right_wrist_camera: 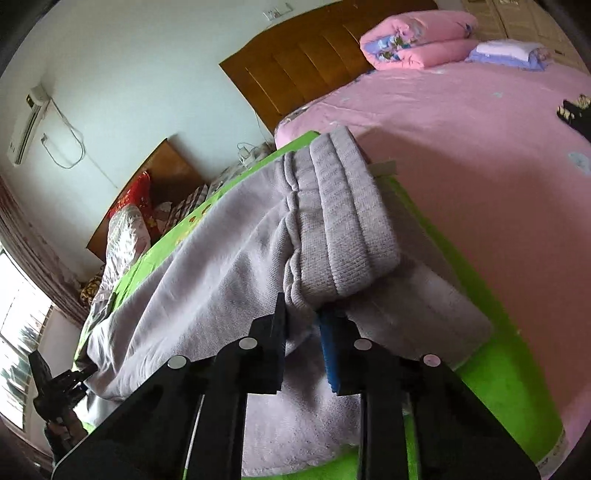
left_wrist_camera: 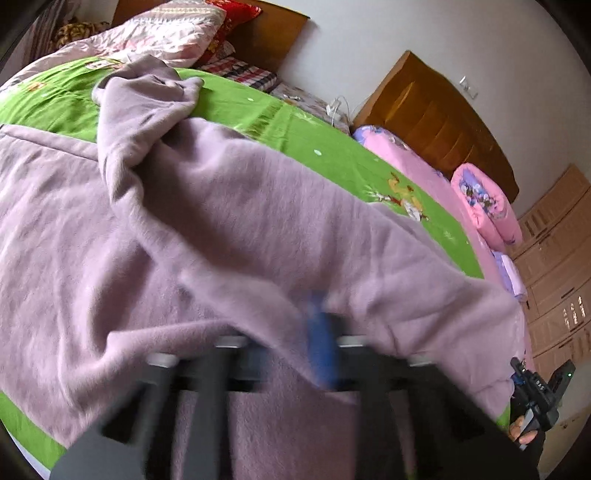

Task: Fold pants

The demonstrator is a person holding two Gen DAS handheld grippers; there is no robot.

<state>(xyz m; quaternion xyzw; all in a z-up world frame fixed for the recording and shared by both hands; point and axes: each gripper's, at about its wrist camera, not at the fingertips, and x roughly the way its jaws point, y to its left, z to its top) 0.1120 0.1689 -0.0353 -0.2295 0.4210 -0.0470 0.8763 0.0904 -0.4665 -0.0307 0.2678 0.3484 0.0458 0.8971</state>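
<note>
Lilac fleece pants (left_wrist_camera: 221, 221) lie spread and rumpled over a green sheet (left_wrist_camera: 258, 107), one leg bunched toward the far side. My left gripper (left_wrist_camera: 310, 332) is blurred at the bottom of the left wrist view. Its blue pad is buried in a fold of the cloth, and it is shut on the pants. In the right wrist view the ribbed waistband (right_wrist_camera: 347, 221) lies doubled over. My right gripper (right_wrist_camera: 301, 317) is shut on the waistband's near corner, with cloth pinched between the black finger and the blue pad. Each view shows the other gripper at its edge: the right gripper (left_wrist_camera: 535, 398) and the left gripper (right_wrist_camera: 55, 384).
A second bed with a pink sheet (right_wrist_camera: 461, 147) adjoins the green sheet (right_wrist_camera: 491, 354) and carries a folded pink quilt (right_wrist_camera: 417, 40). Wooden headboards (right_wrist_camera: 306, 66) stand against the wall. Pillows (left_wrist_camera: 166, 29) are piled at the far end, and a wardrobe (left_wrist_camera: 561, 258) stands at the right.
</note>
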